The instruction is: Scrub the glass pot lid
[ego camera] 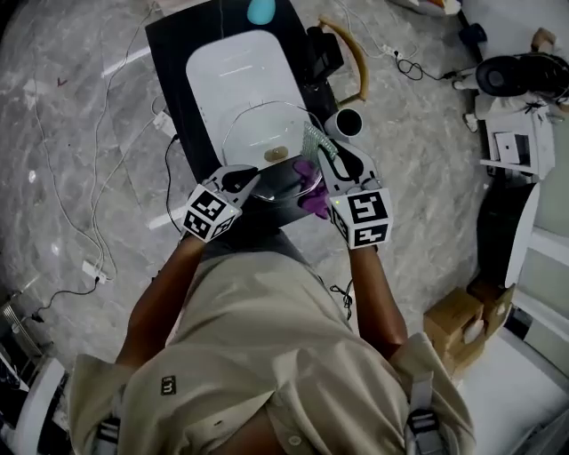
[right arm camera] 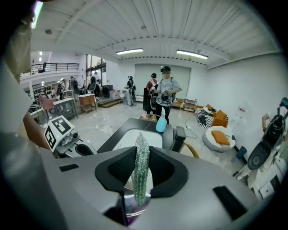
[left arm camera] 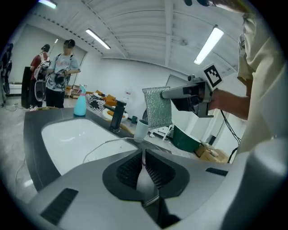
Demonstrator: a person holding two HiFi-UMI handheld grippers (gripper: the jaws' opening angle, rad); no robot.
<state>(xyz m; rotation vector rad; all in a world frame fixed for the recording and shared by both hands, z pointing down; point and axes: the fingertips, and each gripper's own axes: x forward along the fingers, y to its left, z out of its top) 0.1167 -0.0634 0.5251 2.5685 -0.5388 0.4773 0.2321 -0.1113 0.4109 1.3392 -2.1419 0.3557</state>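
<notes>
Grey veined floor surrounds a dark bench [ego camera: 169, 53] with a smooth white oval sink [ego camera: 236, 71] sunk into it. Over the sink's near end sits the glass pot lid [ego camera: 258, 129] — a clear round disc with a thin metal rim, lying roughly flat. The left gripper [ego camera: 249, 178] has its ribbed black pads closed hard on the lid's near-left edge, with only the thin rim showing between them. The right gripper [ego camera: 324, 151] is clamped on a scrub pad [ego camera: 313, 140], a flat rectangle of glittery silver-green mesh that stands on edge between its jaws, just above the lid's right side. I cannot tell whether pad and glass touch. Something purple [ego camera: 307, 187] shows under the right gripper at the lid's near-right rim, but its shape is unclear. Near the bench's right edge stands a white cup [ego camera: 347, 123]; farther back are a black tap [ego camera: 324, 53] and — at the far edge — a pale blue bottle [ego camera: 260, 11].
</notes>
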